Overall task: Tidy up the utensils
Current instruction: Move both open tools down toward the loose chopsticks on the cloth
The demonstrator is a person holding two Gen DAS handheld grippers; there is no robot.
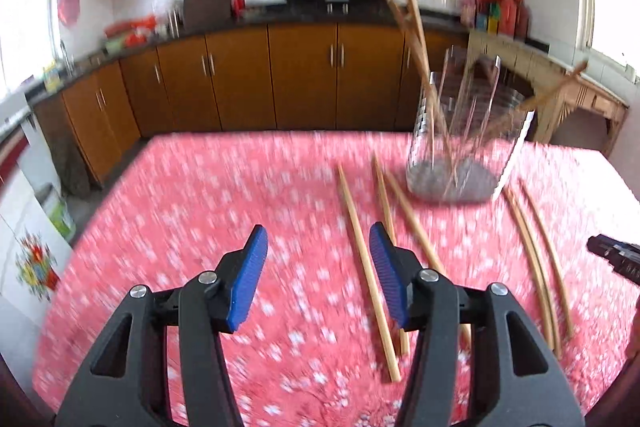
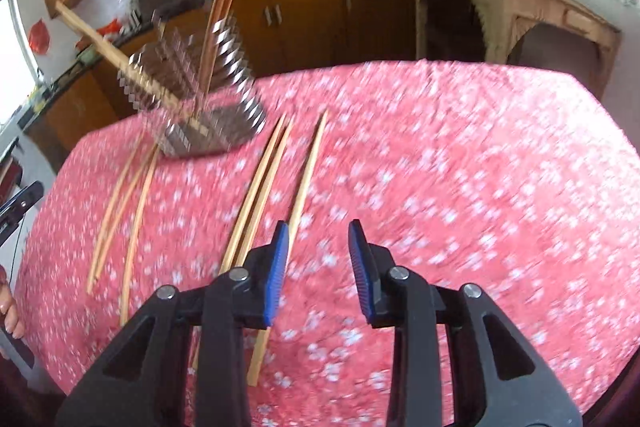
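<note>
While both grippers, left (image 1: 318,241) and right (image 2: 318,241), hang part-open and empty, loose chopsticks (image 1: 368,271) lie mid-table (image 1: 200,207) before the far-edge metal holder (image 1: 460,147).

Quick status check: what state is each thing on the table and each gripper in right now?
Metal holder: upright, several chopsticks leaning inside.
Loose chopsticks: six flat on the tablecloth, in two groups.
Left gripper: open, nothing between its fingers.
Right gripper: open, empty.
</note>
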